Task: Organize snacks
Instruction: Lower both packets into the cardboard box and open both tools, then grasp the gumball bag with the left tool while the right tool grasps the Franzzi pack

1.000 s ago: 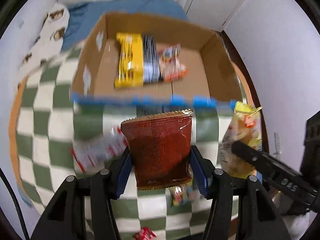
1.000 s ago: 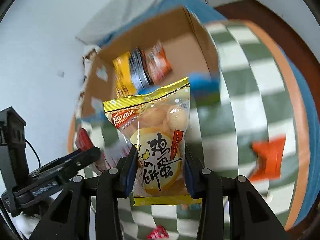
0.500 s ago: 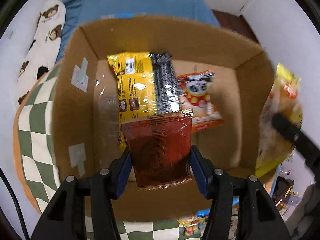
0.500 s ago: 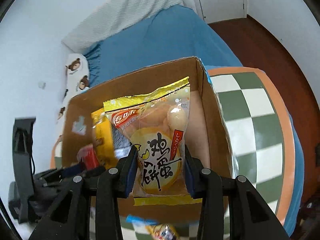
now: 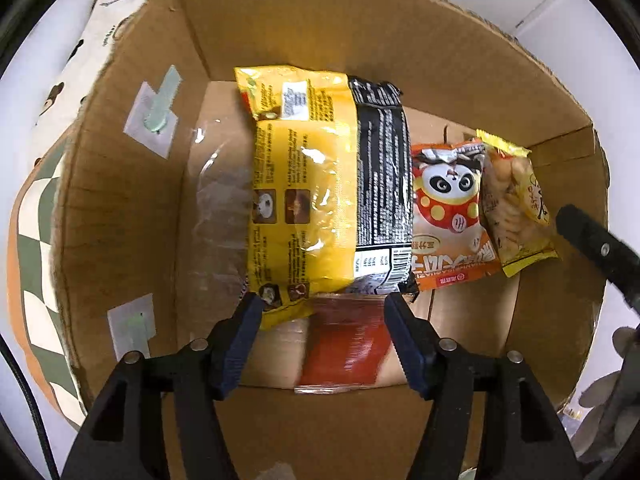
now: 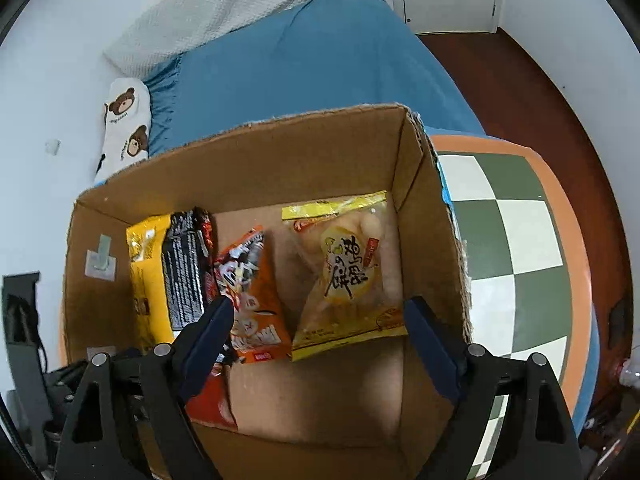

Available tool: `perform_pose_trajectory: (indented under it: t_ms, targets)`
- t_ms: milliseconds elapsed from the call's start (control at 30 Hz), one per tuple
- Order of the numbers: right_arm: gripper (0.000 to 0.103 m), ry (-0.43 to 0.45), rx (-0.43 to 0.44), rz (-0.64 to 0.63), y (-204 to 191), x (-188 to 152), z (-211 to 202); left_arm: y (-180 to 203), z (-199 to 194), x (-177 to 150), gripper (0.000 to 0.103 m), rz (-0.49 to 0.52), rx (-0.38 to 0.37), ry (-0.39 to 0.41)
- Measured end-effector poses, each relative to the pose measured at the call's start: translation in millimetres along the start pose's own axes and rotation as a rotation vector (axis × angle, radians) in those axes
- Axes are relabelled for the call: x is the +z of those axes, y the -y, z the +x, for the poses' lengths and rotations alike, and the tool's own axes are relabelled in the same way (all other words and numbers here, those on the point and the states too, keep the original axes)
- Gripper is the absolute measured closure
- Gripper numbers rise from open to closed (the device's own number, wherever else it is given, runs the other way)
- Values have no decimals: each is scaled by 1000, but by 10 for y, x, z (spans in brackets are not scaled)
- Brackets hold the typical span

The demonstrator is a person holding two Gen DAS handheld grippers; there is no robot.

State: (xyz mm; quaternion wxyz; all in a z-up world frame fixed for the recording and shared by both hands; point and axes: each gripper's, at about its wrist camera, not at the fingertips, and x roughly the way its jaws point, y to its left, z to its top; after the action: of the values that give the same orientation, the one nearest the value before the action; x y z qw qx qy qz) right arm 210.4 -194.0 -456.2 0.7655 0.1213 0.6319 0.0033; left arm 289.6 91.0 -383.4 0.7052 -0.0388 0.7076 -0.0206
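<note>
Left wrist view: red packet (image 5: 344, 344), blurred, lies between the opening left gripper (image 5: 324, 312), untouched.

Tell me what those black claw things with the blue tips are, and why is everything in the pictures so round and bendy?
Those claws are grabbers, each with two fingers, and a person holds one in each hand. A small camera sits on each grabber and looks down along its fingers; its wide lens bends the picture. One picture is from the left gripper, one from the right gripper. Both point down into a cardboard box. Inside lie a yellow packet, a black packet, an orange panda packet and a pale yellow biscuit bag. Both grabbers are opening. The biscuit bag lies loose in the box, and the red packet looks blurry between the left fingers, no longer pinched.
</note>
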Motion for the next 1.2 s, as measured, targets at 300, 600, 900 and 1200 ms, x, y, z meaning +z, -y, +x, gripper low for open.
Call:
perform_pose_trajectory:
  t_ms: [300, 600, 900, 1200]
  targets:
    - [9, 46, -34, -53, -39, -324, -223, 13, -411, -305, 41, 25, 48, 154]
    - [9, 127, -42, -74, -66, -782, -618, 3, -892, -805, 41, 27, 56, 307]
    - [9, 222, -28, -101, -161, -1197, -1173, 12, -1259, -1183, 41, 31, 55, 417]
    - [9, 278, 42, -94, -136, -1537, -1628, 5, -1664, -1638, 41, 19, 74, 503]
